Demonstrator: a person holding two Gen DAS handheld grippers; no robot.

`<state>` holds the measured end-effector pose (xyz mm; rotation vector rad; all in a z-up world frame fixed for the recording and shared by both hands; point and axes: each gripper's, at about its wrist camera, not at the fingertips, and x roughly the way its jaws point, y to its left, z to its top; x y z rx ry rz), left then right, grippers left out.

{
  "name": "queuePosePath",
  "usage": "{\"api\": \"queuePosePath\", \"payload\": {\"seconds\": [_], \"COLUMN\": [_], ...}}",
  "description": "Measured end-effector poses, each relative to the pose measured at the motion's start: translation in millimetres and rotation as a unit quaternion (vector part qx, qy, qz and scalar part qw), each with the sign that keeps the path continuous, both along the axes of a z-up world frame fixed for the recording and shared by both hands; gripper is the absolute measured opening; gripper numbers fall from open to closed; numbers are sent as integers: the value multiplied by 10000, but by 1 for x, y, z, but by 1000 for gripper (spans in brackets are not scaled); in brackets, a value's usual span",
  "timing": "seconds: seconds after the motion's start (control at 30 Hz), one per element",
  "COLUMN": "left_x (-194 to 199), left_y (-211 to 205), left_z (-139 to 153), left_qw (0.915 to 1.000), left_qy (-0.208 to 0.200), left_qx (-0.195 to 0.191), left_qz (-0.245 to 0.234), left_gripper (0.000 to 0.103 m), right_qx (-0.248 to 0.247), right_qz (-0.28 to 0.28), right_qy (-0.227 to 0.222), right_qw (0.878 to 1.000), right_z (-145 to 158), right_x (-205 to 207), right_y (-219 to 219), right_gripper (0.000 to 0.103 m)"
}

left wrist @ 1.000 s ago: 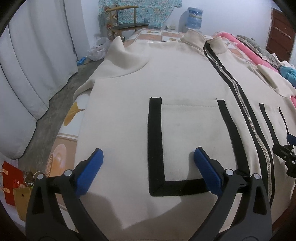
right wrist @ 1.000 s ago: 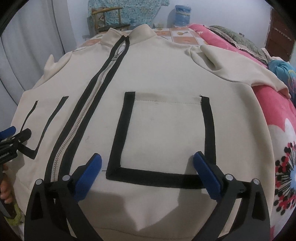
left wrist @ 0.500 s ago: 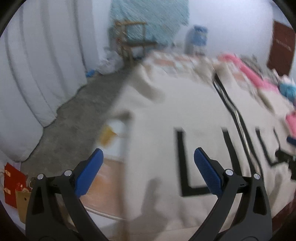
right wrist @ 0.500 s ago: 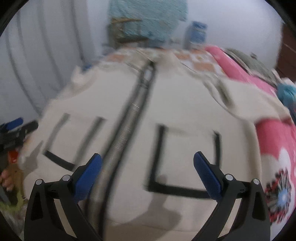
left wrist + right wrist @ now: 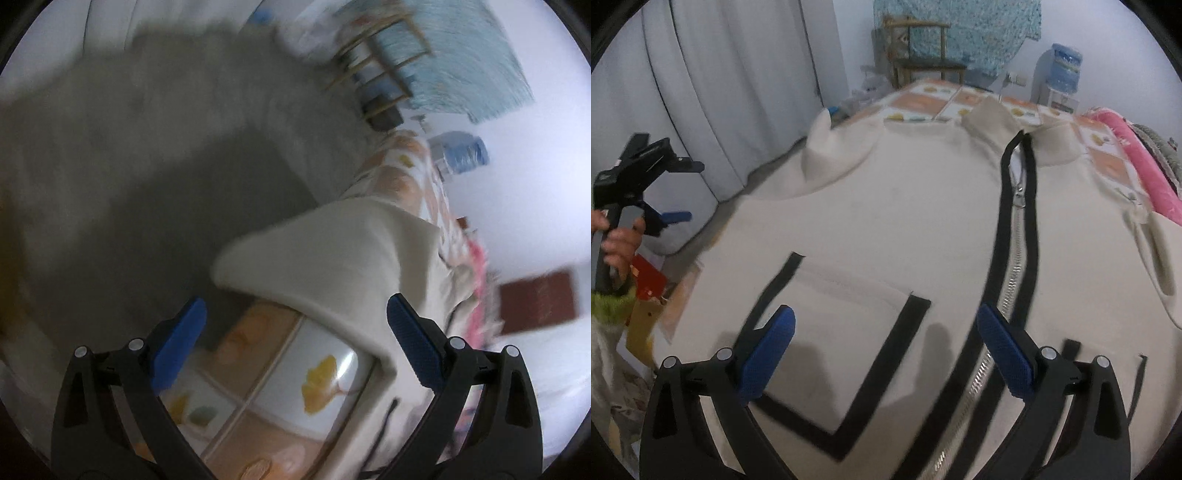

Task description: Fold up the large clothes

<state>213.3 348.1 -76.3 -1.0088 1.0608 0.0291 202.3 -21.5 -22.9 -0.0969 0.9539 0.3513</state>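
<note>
The large cream fleece jacket with black pocket trim and a black-edged metal zipper (image 5: pixel 894 221) lies spread face up across the bed with the tile-patterned sheet (image 5: pixel 923 99), collar toward the far end and hem nearest the right-hand tongs. Its left sleeve (image 5: pixel 325 254) sticks out over the bed's edge above the grey floor (image 5: pixel 129 166), and the left tongs (image 5: pixel 295 343) hang just short of it, blue pads wide apart and holding nothing. The step in hand looks like taking that sleeve to fold it inward: best to close on the cuff end rather than mid-sleeve, lift only enough to clear the body, and lay it flat across the chest without dragging the shoulder. The right tongs (image 5: pixel 886 350) hover above the pocket, also spread and empty; they could pin the body while the sleeve travels. The left view is smeared by motion, so the cuff's exact edge is hard to make out. The hem is hidden beneath the right tongs, and the right sleeve (image 5: pixel 1156 251) is cut off.
</note>
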Motion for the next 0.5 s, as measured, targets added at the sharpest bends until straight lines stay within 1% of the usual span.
{"api": "queuePosePath", "payload": {"seconds": [0.03, 0.07, 0.1, 0.13, 0.2, 0.23, 0.3, 0.33, 0.37, 0.4, 0.43, 0.5], "left_x": [3, 7, 10, 14, 18, 20, 25, 26, 29, 31, 35, 42], "left_y": [6, 14, 18, 22, 21, 14, 7, 4, -2, -8, -12, -18], "left_z": [-18, -40, -58, -84, -120, -132, -161, -175, -190, -200, -209, -218], "left_qw": [9992, 9958, 9915, 9829, 9694, 9659, 9556, 9481, 9368, 9302, 9253, 9186], "left_qy": [173, 353, 464, 652, 987, 1086, 1179, 1170, 1125, 1110, 1110, 1109], "left_qx": [-326, -767, -1134, -1644, -2181, -2290, -2640, -2887, -3236, -3424, -3553, -3727], "left_qz": [154, 340, 426, 519, 542, 537, 572, 636, 713, 718, 722, 700], "left_gripper": [95, 94, 94, 94, 94, 94, 94, 94, 94, 94, 94, 94], "right_qx": [-45, -113, -166, -236, -362, -414, -495, -510, -489, -491, -502, -550], "right_qz": [-2, 3, 5, 6, 13, 9, -20, -45, -70, -105, -128, -157], "right_qy": [43, 107, 142, 180, 223, 239, 289, 309, 321, 337, 343, 347], "right_qw": [10000, 9999, 9998, 9996, 9991, 9989, 9984, 9982, 9983, 9982, 9981, 9978], "right_z": [-4, -8, -11, -14, -19, -21, -25, -26, -26, -26, -26, -26], "right_x": [2, 6, 8, 10, 14, 15, 18, 20, 21, 22, 23, 24], "right_y": [2, 4, 7, 9, 12, 14, 16, 16, 16, 16, 16, 17], "right_gripper": [96, 96, 96, 96, 96, 96, 96, 96, 96, 96, 96, 96]}}
